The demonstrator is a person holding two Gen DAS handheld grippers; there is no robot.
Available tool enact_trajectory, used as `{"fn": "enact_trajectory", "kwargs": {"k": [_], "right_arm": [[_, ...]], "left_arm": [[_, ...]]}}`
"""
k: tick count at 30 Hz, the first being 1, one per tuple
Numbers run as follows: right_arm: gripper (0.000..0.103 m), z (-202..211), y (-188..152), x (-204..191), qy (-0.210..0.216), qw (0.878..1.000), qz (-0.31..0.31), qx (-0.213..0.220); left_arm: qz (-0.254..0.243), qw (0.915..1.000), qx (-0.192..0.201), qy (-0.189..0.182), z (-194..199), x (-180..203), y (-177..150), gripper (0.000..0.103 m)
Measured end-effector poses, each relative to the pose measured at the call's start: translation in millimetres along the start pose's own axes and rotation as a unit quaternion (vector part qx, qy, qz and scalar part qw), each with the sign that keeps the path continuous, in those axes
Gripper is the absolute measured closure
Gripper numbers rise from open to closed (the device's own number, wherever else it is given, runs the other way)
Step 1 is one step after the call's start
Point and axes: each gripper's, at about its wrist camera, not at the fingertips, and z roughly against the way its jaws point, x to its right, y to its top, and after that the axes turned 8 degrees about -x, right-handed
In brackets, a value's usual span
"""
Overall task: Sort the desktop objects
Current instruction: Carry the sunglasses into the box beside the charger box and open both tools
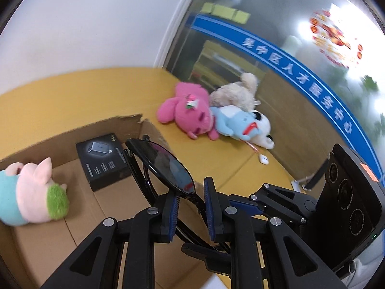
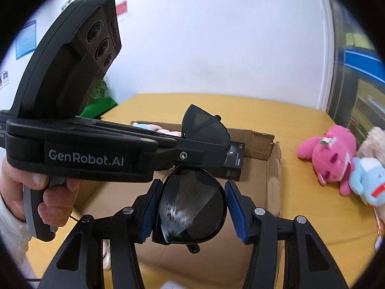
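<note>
Black sunglasses [image 1: 168, 166] hang in the air over an open cardboard box [image 1: 125, 130], held by both grippers. My left gripper [image 1: 191, 207] is shut on the frame near the bridge. In the right wrist view it reaches in from the left, and its tips [image 2: 216, 154] cover the bridge between the two lenses. My right gripper [image 2: 192, 213] is shut on the near lens [image 2: 192, 207], with a blue pad against each side edge. The box holds a black charger package [image 1: 103, 161] and a pink and teal plush pig [image 1: 31, 192].
A pink plush [image 1: 190, 113], a blue plush [image 1: 235, 122] and a beige plush [image 1: 238, 91] lie piled on the yellow table [image 1: 72, 91] right of the box. A small white case [image 1: 262, 159] lies near them. A hand [image 2: 55, 200] grips the left tool's handle.
</note>
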Motion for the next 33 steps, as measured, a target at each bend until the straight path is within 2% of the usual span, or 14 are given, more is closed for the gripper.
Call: {"fn": "enact_trajectory", "kwargs": {"k": [4, 7, 11, 15, 18, 21, 24, 26, 30, 33], "right_arm": [[0.051, -50.8, 15.5, 18.6, -0.002, 0.998, -0.018, -0.058], [0.051, -87.7, 12.9, 38.8, -0.003, 0.993, -0.049, -0.111], [0.051, -126.7, 3.5, 60.3, -0.022, 0.976, -0.098, -0.191], [0.051, -145.0, -5.7, 73.8, -0.048, 0.961, -0.122, -0.243], [0.051, -152.5, -12.0, 78.7, -0.062, 0.954, -0.130, -0.263], [0.051, -158.3, -18.5, 80.6, -0.066, 0.948, -0.143, -0.278], [0.051, -159.6, -21.3, 79.0, -0.076, 0.945, -0.140, -0.286], [0.052, -160.4, -23.4, 79.3, -0.080, 0.942, -0.141, -0.293], [0.050, -157.5, -28.5, 76.3, -0.075, 0.942, -0.137, -0.296], [0.046, -143.6, -31.4, 68.6, -0.069, 0.950, -0.121, -0.279]], "left_arm": [[0.041, 0.9977, -0.047, -0.026, -49.9, -48.8, 21.0, 0.086], [0.069, 0.9929, -0.082, -0.051, -89.3, -73.4, 22.6, 0.087], [0.095, 0.9848, -0.125, -0.075, -138.8, -90.0, 18.6, 0.088], [0.110, 0.9784, -0.143, -0.101, -165.4, -92.6, 14.5, 0.089], [0.112, 0.9765, -0.161, -0.090, -178.1, -93.4, 10.7, 0.090], [0.128, 0.9722, -0.168, -0.101, -187.7, -99.8, 4.4, 0.089], [0.131, 0.9719, -0.172, -0.093, -188.5, -100.2, 3.9, 0.083], [0.136, 0.9704, -0.179, -0.088, -190.9, -100.2, 4.3, 0.082], [0.145, 0.9731, -0.169, -0.057, -177.4, -99.9, 4.5, 0.062], [0.127, 0.9825, -0.135, -0.017, -143.5, -89.5, 4.5, 0.054]]}}
